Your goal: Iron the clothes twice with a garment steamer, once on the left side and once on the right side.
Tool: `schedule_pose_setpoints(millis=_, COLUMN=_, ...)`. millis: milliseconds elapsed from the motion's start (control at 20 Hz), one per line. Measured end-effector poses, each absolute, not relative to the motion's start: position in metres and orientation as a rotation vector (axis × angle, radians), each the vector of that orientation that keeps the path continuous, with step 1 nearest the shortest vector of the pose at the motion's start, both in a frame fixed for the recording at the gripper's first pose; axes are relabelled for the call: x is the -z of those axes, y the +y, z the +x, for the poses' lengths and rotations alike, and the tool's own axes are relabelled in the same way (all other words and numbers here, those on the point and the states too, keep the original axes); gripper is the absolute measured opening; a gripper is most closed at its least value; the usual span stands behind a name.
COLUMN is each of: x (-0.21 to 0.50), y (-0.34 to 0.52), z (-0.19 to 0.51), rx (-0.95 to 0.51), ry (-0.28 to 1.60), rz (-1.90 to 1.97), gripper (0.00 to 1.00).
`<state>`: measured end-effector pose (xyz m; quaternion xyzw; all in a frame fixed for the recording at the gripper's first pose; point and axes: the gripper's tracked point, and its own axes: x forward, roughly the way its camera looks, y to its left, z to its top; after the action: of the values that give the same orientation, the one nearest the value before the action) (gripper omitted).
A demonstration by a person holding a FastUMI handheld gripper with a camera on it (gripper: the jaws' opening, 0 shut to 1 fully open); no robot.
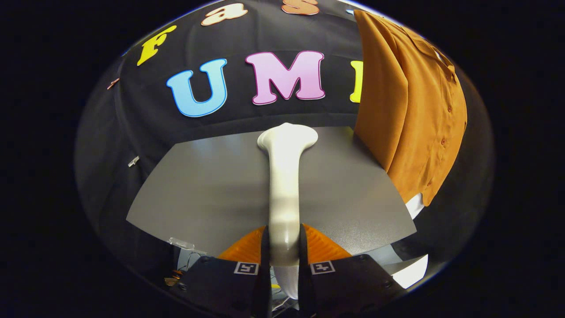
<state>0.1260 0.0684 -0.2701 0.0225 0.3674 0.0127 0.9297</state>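
In the gripper view, your tongs (284, 247) were clamped on the handle of a white garment steamer (284, 185), one finger pressing each side of it. The steamer ran forward from between the fingers, and its wider head pointed away from you, over a grey worktop (198, 194). Beyond the fingers and off to the right, an orange button-front shirt (412, 110) hung against the booth's dark cloth wall, its lower hem dropping past the worktop's right corner. The steamer head sat well apart from the shirt and was not touching the fabric.

Judging by that gap, you had the steamer in hand, but no pass was under way; whether either pass had already been made could not be told. To steam the shirt, you would need to swing the head rightward and bring it onto the cloth.

No containers could be seen on the worktop.
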Motion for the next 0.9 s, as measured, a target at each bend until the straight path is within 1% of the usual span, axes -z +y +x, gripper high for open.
schedule_pose_setpoints(millis=300, x=0.258, y=0.061, z=0.116, rx=-0.018, ry=0.671, rz=0.075, gripper=0.27)
schedule_pose_setpoints(millis=550, x=0.208, y=0.045, z=0.103, rx=-0.042, ry=0.517, rz=0.078, gripper=0.27)
schedule_pose_setpoints(millis=900, x=0.123, y=0.002, z=0.065, rx=-0.095, ry=0.283, rz=0.052, gripper=0.27)
